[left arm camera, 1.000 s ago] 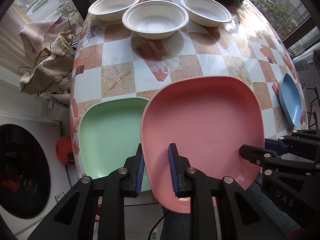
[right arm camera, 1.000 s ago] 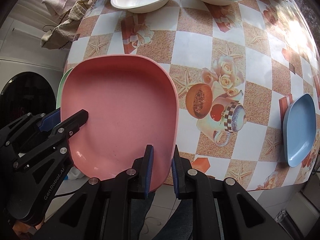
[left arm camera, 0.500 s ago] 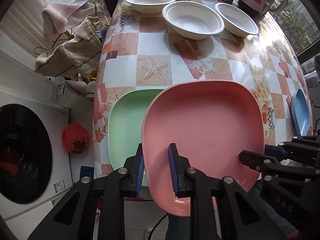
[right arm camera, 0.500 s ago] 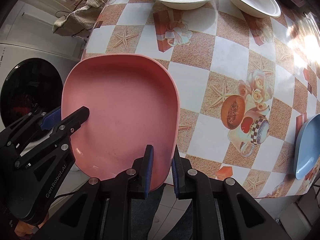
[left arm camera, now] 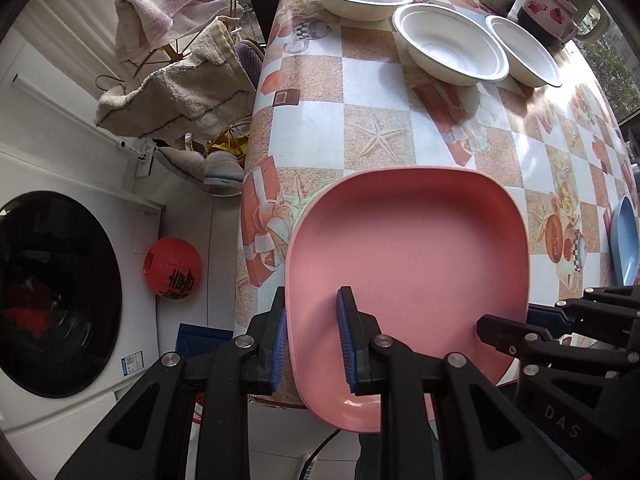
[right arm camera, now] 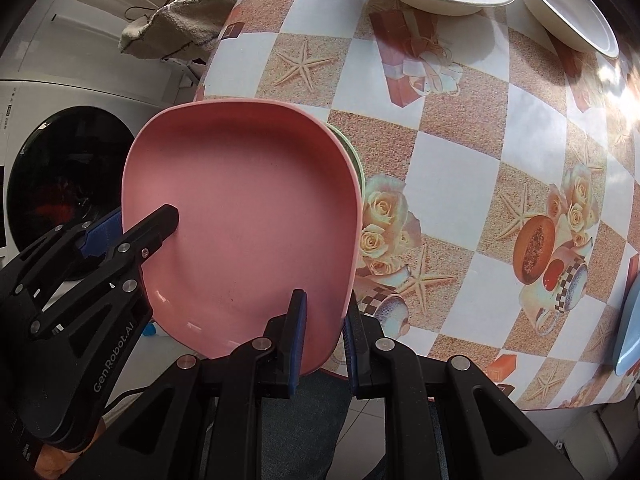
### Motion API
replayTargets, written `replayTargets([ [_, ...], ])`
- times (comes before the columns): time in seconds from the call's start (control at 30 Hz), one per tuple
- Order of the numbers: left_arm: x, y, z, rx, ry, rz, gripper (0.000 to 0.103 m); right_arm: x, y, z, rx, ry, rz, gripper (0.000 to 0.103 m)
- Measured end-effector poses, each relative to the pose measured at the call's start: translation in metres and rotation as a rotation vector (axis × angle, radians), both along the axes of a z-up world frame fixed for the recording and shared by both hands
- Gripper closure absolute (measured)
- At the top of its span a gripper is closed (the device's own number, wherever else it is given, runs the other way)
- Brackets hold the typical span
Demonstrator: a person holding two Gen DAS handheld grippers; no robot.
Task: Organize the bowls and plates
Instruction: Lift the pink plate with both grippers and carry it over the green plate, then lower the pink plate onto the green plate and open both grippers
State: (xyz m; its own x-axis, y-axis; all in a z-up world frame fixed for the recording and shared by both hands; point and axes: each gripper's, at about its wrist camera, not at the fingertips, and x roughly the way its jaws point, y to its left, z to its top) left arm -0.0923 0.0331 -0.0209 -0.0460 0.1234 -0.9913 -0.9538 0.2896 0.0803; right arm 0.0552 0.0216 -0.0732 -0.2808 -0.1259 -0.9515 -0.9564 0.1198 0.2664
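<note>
A pink plate (left arm camera: 408, 256) is held above the table's near left corner by both grippers. My left gripper (left arm camera: 312, 336) is shut on its near left rim. My right gripper (right arm camera: 324, 332) is shut on its near right rim, and also shows in the left wrist view (left arm camera: 520, 324). The pink plate (right arm camera: 240, 228) covers a green plate, of which only a sliver of rim (right arm camera: 354, 156) shows. A blue plate (left arm camera: 624, 240) lies at the table's right edge. Three white bowls (left arm camera: 448, 48) stand in a row at the far side.
The table (left arm camera: 372, 128) has a checked cloth with starfish prints. A mug (left arm camera: 556, 12) and a cup stand behind the bowls. A washing machine (left arm camera: 60, 292), a red lantern (left arm camera: 172, 268) and towels (left arm camera: 180, 92) on a rack are left of the table.
Both grippers have carried the pink plate leftward until it sits over the green plate, which is now almost fully hidden. The grips have not changed.
</note>
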Motion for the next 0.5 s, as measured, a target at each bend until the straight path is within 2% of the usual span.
replayTargets([
  [0.27,-0.005,0.0066,-0.0091,-0.002,0.012,-0.009,0.078,-0.0032,0.0069,-0.0083,-0.015,0.005,-0.011,0.083],
  [0.33,-0.0059,0.0067,-0.0096,0.007,0.013,-0.006,0.074,-0.0012,0.0058,-0.0075,-0.011,0.012,-0.006,0.083],
  [0.37,-0.0068,0.0065,-0.0092,0.011,0.005,-0.003,0.071,-0.0005,0.0058,-0.0072,-0.008,0.018,-0.005,0.083],
  [0.43,-0.008,0.006,-0.0078,0.023,0.003,0.008,0.057,0.0015,0.0053,-0.0054,0.0,0.02,-0.001,0.081],
  [0.47,-0.0086,0.0057,-0.007,0.028,0.004,0.013,0.043,0.0041,0.0036,-0.0039,0.003,0.014,0.003,0.073],
  [0.5,-0.0091,0.0052,-0.0058,0.033,-0.002,0.017,0.034,0.006,0.0032,-0.0025,0.009,0.013,0.002,0.064],
])
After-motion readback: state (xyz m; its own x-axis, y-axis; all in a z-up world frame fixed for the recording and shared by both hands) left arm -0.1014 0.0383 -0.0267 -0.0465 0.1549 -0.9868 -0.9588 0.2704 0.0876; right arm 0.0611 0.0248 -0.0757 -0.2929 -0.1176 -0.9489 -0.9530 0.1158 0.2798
